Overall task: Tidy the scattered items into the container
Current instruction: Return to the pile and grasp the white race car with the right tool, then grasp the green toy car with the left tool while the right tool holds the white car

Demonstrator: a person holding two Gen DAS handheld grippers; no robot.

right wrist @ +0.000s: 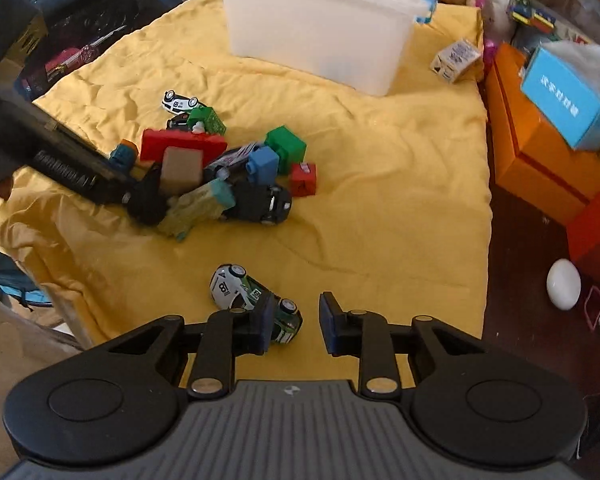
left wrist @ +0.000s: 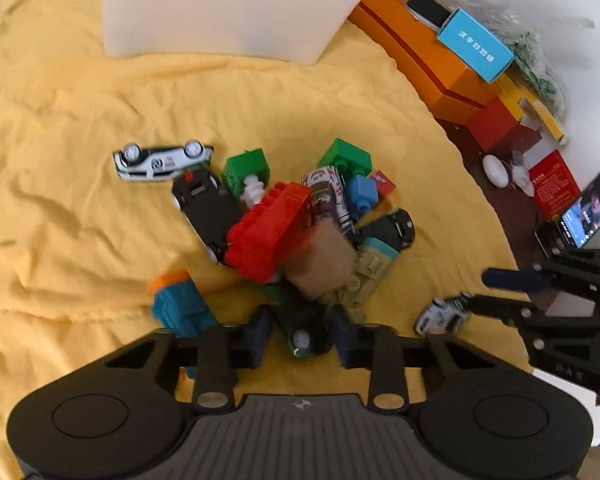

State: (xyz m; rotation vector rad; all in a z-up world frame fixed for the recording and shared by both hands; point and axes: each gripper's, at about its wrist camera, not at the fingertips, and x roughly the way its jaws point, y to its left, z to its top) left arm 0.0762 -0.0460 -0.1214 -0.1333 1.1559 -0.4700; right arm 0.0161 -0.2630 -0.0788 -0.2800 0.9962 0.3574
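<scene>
left gripper (left wrist: pixel 302 338) jaws pinching dark green car (left wrist: pixel 304 320), nose toward camera | right gripper (right wrist: pixel 294 326) jaws spread beside white-green car (right wrist: pixel 256 300)

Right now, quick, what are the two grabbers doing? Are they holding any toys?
Left gripper: closed on a dark green toy car.
Right gripper: open, holding nothing; the white and green car sits by one finger.

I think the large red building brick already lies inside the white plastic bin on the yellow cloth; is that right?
Not quite: the large red building brick is not inside the white plastic bin. It lies in the heap of toys in front of the bin, on the yellow cloth. The right wrist view shows this.
</scene>
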